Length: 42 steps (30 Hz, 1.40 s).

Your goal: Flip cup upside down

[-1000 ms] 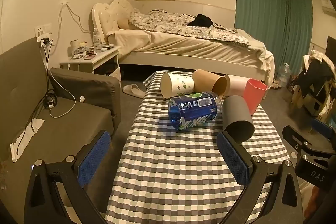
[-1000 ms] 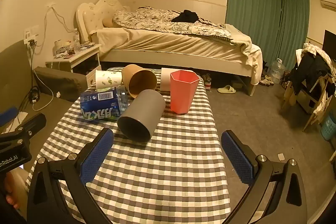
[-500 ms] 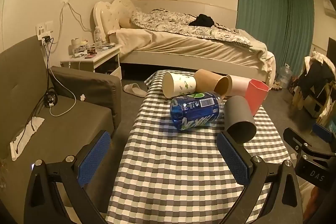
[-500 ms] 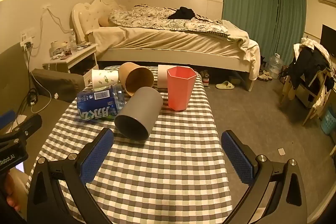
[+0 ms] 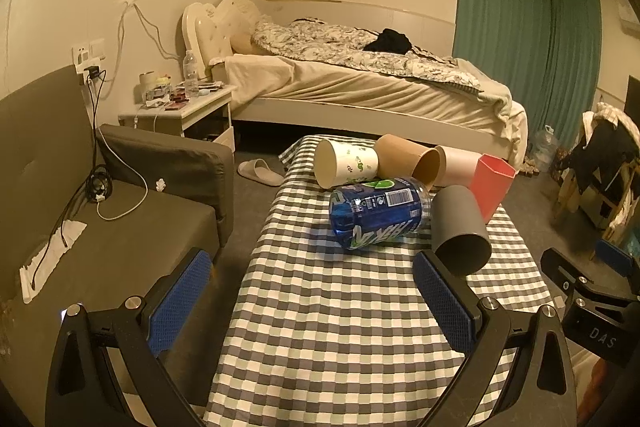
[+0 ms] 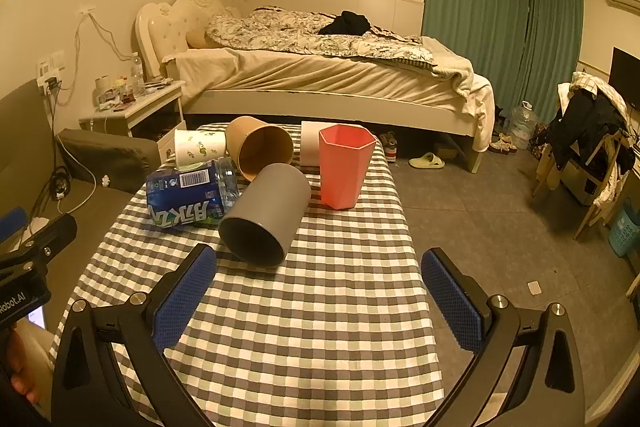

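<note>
A pink hexagonal cup [image 6: 346, 167] stands upright, mouth up, on the checkered table [image 6: 320, 307]; it shows at the right in the left wrist view [image 5: 490, 187]. A grey cup [image 6: 266, 215] [image 5: 460, 227] lies on its side, mouth toward me. A brown paper cup [image 6: 260, 151] [image 5: 408, 159], a white printed cup [image 6: 198, 147] [image 5: 346, 163] and a pale cup [image 5: 456, 165] also lie on their sides. My left gripper [image 5: 312, 301] and right gripper [image 6: 320, 301] are open and empty, short of the cups.
A blue-labelled bottle [image 6: 192, 201] [image 5: 378, 215] lies on its side among the cups. A grey sofa [image 5: 100, 227] stands left of the table, a bed [image 6: 320, 79] behind it, and a chair with clothes [image 6: 592, 147] at the right.
Both grippers have drifted slightly; the right view shifted so the cups sit a little more to the left and nearer. Nothing on the table has moved.
</note>
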Each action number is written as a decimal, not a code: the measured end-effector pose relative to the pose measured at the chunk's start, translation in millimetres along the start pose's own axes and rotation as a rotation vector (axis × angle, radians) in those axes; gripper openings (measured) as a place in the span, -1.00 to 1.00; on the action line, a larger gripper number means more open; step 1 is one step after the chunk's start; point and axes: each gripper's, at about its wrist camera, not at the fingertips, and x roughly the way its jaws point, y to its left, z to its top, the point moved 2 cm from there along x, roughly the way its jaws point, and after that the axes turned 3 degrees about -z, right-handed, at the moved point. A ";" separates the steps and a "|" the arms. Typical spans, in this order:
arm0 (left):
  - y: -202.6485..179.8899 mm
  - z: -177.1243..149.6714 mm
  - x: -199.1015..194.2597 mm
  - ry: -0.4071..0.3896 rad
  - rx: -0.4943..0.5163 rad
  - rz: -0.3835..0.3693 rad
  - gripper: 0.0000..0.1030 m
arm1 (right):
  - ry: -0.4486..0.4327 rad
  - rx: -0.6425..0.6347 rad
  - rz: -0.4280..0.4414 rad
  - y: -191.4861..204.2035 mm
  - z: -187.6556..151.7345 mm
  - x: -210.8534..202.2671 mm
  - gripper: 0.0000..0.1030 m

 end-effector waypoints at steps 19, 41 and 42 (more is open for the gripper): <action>1.3 1.8 1.9 0.008 -0.009 -0.001 1.00 | 0.008 0.016 -0.002 -3.9 0.4 -1.3 0.99; 2.0 1.4 2.5 0.010 -0.012 -0.002 1.00 | 0.009 0.017 -0.001 -3.1 -0.5 -0.1 0.99; 1.8 1.4 2.3 0.008 -0.010 -0.002 1.00 | 0.010 0.016 -0.001 -3.1 -0.4 0.0 0.99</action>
